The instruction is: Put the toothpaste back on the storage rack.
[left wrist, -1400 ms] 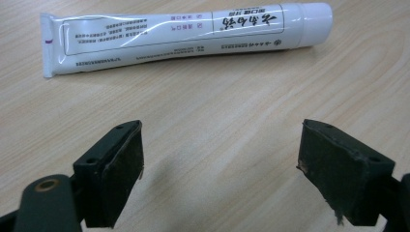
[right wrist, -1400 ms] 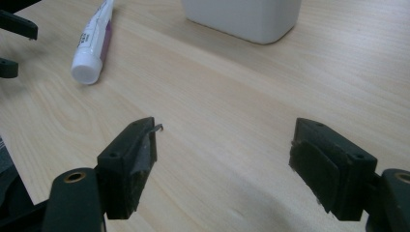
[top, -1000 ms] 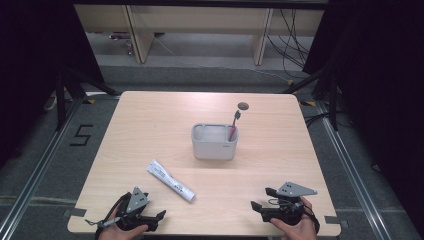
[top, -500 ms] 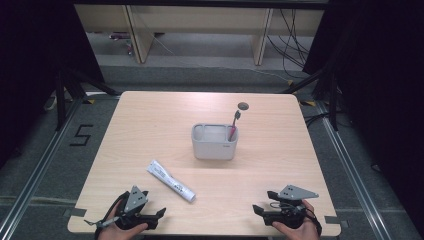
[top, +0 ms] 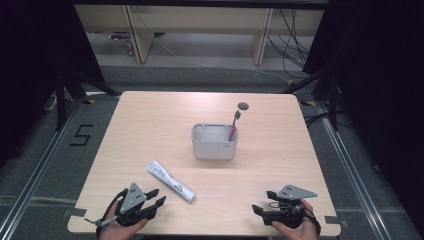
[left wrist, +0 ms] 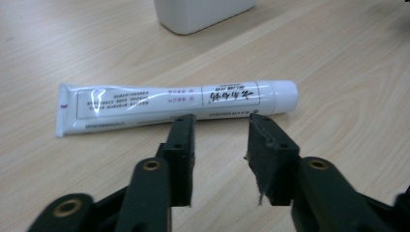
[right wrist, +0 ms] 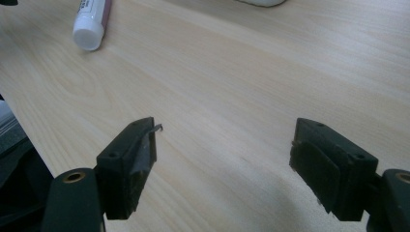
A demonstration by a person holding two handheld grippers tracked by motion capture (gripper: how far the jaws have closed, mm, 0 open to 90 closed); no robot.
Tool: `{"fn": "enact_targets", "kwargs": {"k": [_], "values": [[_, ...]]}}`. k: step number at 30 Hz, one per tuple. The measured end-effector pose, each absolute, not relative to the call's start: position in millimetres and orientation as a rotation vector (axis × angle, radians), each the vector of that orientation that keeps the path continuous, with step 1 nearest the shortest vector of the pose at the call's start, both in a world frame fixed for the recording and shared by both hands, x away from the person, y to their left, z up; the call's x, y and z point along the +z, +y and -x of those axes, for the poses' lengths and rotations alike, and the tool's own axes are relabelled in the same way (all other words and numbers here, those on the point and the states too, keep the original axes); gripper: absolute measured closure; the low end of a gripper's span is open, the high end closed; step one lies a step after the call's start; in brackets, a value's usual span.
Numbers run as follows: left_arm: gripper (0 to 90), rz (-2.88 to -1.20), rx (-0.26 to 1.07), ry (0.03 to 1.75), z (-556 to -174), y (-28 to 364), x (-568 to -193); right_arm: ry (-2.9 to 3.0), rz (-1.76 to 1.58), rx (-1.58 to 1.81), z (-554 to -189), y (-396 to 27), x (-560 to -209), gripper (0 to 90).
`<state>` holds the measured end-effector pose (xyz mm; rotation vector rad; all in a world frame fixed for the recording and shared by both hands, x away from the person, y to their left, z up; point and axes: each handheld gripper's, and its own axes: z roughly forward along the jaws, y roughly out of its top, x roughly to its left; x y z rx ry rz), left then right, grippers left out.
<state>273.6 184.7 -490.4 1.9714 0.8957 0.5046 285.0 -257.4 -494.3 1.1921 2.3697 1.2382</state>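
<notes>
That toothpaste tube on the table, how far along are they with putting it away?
Already done, it seems: a toothbrush stands in the grey holder. In hand: the left tongs sit just short of the toothpaste tube, their jaws have just been closing, with nothing between them. The right tongs wait open over bare table. Left to do: probably grasping the tube and moving it to the holder.
</notes>
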Motion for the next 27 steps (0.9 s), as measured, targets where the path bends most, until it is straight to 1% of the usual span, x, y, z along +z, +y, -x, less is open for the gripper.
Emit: {"fn": "enact_targets", "kwargs": {"k": [4,7,9,12,15,16,18,19,21,24,25,27], "values": [[79.4,-1.984,0.500,0.881,-276.8,177.5,-490.0,2.385,-1.182,1.232,-285.2,-257.9,-493.4,25.2],[86.2,-1.993,0.502,0.864,-280.4,173.5,-489.6,2.387,-1.187,1.227,-285.0,-257.8,-493.4,25.3],[89.1,-1.998,0.501,0.856,-283.1,170.4,-488.8,2.388,-1.187,1.229,-285.1,-257.8,-493.5,25.4],[89.5,-2.005,0.498,0.843,-288.8,163.2,-488.5,2.390,-1.187,1.228,-285.2,-257.9,-493.7,25.5],[89.6,-2.051,0.494,0.816,-296.0,155.8,-488.3,2.410,-1.170,1.245,-286.6,-257.8,-494.8,25.6],[89.6,-2.036,0.486,0.827,-297.4,152.3,-488.9,2.388,-1.217,1.240,-284.3,-256.4,-494.6,25.6],[89.6,-2.051,0.481,0.811,-302.2,147.9,-488.1,2.380,-1.184,1.228,-284.7,-257.0,-494.4,25.7],[89.6,-2.026,0.476,0.823,-303.5,143.9,-488.6,2.381,-1.183,1.227,-284.7,-256.9,-494.3,25.7],[89.6,-2.055,0.474,0.812,-306.7,141.1,-487.0,2.383,-1.176,1.229,-285.1,-257.1,-494.5,25.7],[89.6,-2.031,0.456,0.827,-311.2,134.5,-488.0,2.390,-1.171,1.245,-286.2,-257.0,-495.4,25.7],[89.6,-2.039,0.454,0.817,-313.4,134.0,-487.9,2.393,-1.257,1.248,-282.4,-255.3,-494.0,25.7],[89.6,-2.053,0.458,0.820,-316.3,132.2,-487.0,2.390,-1.197,1.229,-284.9,-257.0,-494.4,25.7]]}}
